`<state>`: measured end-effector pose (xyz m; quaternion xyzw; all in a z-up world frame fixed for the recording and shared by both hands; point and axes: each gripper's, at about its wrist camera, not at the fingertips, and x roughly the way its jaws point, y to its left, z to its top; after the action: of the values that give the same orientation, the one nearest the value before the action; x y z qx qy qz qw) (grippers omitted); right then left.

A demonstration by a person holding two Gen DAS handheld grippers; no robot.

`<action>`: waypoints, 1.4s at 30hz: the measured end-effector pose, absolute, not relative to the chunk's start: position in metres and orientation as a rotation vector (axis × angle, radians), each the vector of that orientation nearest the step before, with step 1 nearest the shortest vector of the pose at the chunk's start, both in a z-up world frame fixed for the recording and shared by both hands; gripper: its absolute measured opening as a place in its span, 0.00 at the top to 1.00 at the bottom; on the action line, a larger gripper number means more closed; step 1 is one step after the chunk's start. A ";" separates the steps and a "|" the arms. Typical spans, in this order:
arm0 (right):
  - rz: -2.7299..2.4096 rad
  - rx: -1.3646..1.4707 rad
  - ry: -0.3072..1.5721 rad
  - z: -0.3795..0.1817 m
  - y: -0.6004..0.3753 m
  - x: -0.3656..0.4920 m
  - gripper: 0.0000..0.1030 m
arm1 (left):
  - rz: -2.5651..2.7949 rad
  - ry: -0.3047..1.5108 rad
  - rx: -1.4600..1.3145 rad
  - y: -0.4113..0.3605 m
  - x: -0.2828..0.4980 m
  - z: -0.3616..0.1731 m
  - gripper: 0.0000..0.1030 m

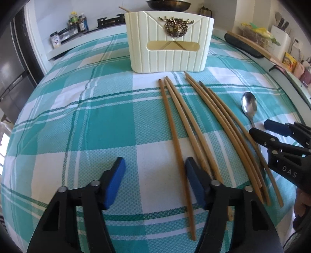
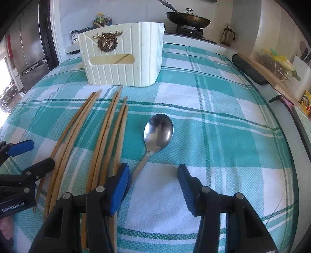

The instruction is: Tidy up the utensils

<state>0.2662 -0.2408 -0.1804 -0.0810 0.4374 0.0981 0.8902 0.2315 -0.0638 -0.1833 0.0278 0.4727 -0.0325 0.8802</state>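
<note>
Several wooden chopsticks (image 1: 221, 118) (image 2: 108, 126) lie side by side on the teal checked cloth, in front of a cream utensil holder (image 1: 169, 58) (image 2: 120, 68) with a brass deer emblem. To their right rests a metal spoon (image 1: 248, 105) (image 2: 158, 130), bowl toward the holder. My left gripper (image 1: 155, 175) (image 2: 39, 153) is open low over the near ends; the leftmost chopstick runs between its fingers, close to the right pad. My right gripper (image 2: 153, 181) (image 1: 261, 127) is open around the spoon's handle, which passes by its left pad.
The checked cloth (image 1: 97, 116) covers the whole worktop. A pan (image 2: 188, 18) sits on a stove behind the holder. A wooden board (image 2: 272, 77) and a black pad (image 2: 248, 68) line the right edge. Bottles (image 1: 77, 23) stand at the back left.
</note>
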 end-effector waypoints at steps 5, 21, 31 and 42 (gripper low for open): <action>0.181 -0.237 0.903 -0.178 -0.245 0.254 0.81 | -0.054 0.990 0.053 -0.060 0.229 -0.181 0.95; 0.134 -0.374 0.857 -0.169 -0.311 0.252 0.69 | 0.092 1.021 -0.015 -0.004 0.214 -0.181 0.93; 0.127 -0.152 0.912 -0.179 -0.339 0.211 0.64 | 0.078 1.028 0.012 0.003 0.201 -0.181 0.84; 0.026 -0.170 0.888 -0.178 -0.370 0.191 0.57 | 0.004 1.069 0.024 0.013 0.200 -0.181 0.36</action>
<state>0.1915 -0.3701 -0.1780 -0.0820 0.4290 0.0126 0.8995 0.2001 0.0131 -0.1814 0.0116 0.5092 0.0020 0.8606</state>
